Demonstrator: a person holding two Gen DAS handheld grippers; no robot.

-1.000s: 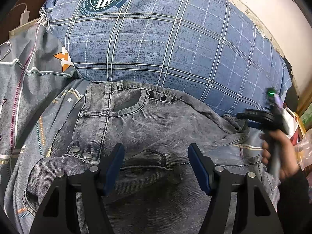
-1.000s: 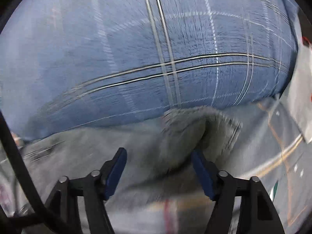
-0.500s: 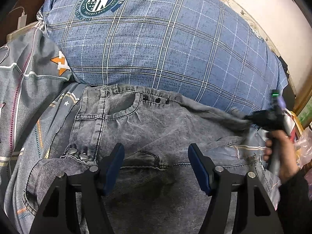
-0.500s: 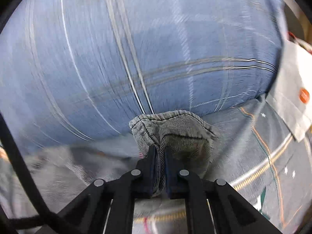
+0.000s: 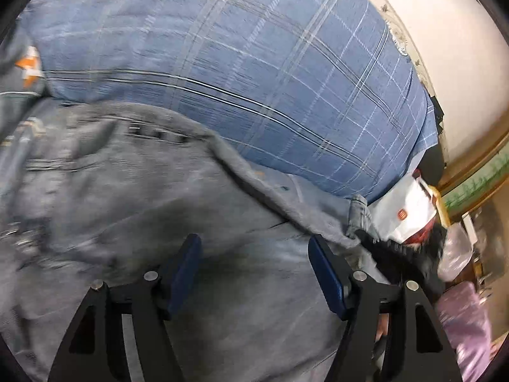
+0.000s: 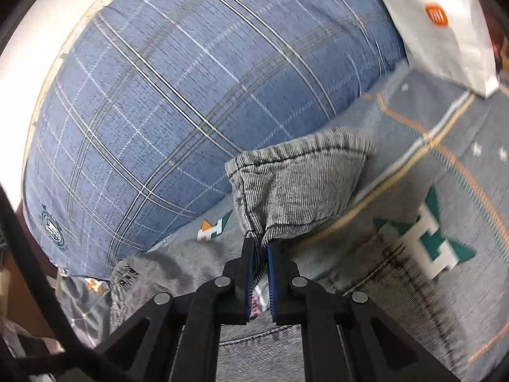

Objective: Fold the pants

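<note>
L wrist view: left gripper (image 5: 254, 270) fingers spread w/ nothing pinched, grey pants (image 5: 133, 210) spread beneath, plaid pillow (image 5: 254, 79) at 12 o'clock. R wrist view: right gripper (image 6: 261, 251) fingers pressed together, pinching pants' hem (image 6: 299, 184) at 12 o'clock, over patterned bed sheet (image 6: 445, 165).

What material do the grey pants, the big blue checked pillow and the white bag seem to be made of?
Pants: most likely denim, faded grey, matte; fine ribbed weave, stitched hem and metal studs show. Pillow: woven cloth cover, probably cotton, matte; printed check lines and soft bulging shape. Bag: seems paper, smooth white with an orange logo; it keeps sharp creases, though coated plastic is possible.
</note>
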